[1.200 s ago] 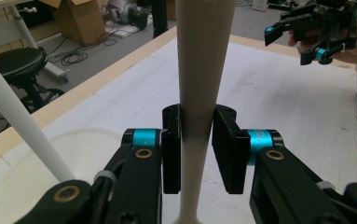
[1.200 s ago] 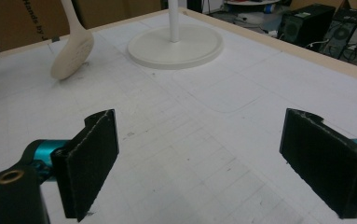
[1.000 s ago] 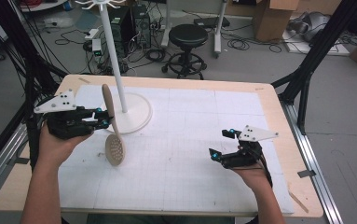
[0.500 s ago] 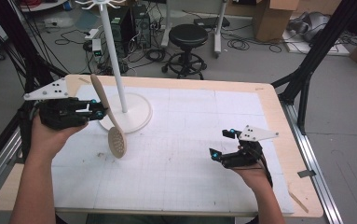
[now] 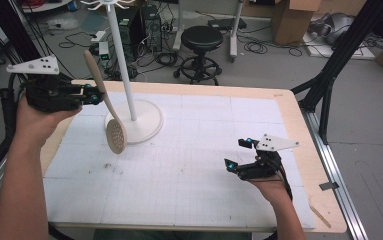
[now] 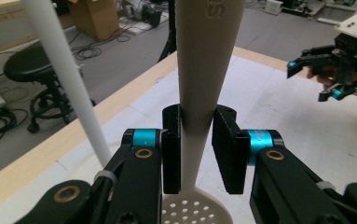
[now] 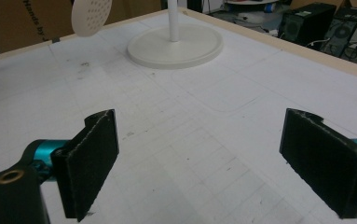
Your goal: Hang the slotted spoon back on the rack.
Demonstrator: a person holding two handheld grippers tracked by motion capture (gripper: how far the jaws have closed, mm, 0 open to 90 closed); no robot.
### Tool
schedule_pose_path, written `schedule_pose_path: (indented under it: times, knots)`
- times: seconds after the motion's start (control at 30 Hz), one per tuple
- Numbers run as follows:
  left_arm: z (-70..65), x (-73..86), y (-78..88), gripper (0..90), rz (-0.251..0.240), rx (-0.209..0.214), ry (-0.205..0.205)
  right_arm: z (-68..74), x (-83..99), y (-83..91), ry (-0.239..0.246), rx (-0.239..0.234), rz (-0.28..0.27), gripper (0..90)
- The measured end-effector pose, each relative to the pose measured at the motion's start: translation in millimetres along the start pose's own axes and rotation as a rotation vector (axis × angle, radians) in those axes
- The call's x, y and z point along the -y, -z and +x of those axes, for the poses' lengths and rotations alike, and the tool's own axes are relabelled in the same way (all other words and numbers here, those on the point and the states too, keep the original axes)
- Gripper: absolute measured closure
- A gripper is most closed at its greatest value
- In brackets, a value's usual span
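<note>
Hanging near-upright — slotted spoon [image 5: 105, 102], perforated bowl down — handle up

worktop [image 5: 299, 120]: wooden edge, white gridded mat [image 5: 189, 170] over it | on mat: round white stand base [image 5: 146, 122], far left, pole upright | mat scuffed near the base

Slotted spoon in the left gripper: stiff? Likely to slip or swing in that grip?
Probably stiff: the spoon hangs straight from the left gripper with no visible bend. It may pivot, since the pads clamp a narrow, tapered handle with the perforated head hanging below. The smooth handle looks plastic, so likely light and a bit slippery.
</note>
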State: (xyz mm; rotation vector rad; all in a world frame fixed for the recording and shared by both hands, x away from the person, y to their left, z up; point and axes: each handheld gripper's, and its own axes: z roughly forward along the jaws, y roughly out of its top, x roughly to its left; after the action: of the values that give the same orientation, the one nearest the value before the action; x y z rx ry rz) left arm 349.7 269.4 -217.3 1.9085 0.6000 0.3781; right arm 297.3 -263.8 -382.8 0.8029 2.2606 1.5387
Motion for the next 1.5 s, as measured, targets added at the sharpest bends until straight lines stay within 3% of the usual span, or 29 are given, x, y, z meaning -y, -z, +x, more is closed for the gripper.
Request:
schedule_pose_path:
  times: [0.57, 1.1, 1.5]
  knots:
    - [42.4, -53.4, -2.0, 73.9, 0.1, -0.12, 0.015, -2.5, 0.8, 2.7, -0.015, 0.003, -0.007, 10.7]
    - [62.5, -68.2, -10.0, 73.8, 0.139, -0.167, 0.029, -5.2, 3.7, 4.8, -0.024, 0.011, -0.013, 10.7]
    - [69.1, -74.0, -19.7, 73.9, 0.168, -0.173, 0.026, -7.2, 6.4, 9.0, -0.027, 0.021, -0.019, 10.7]
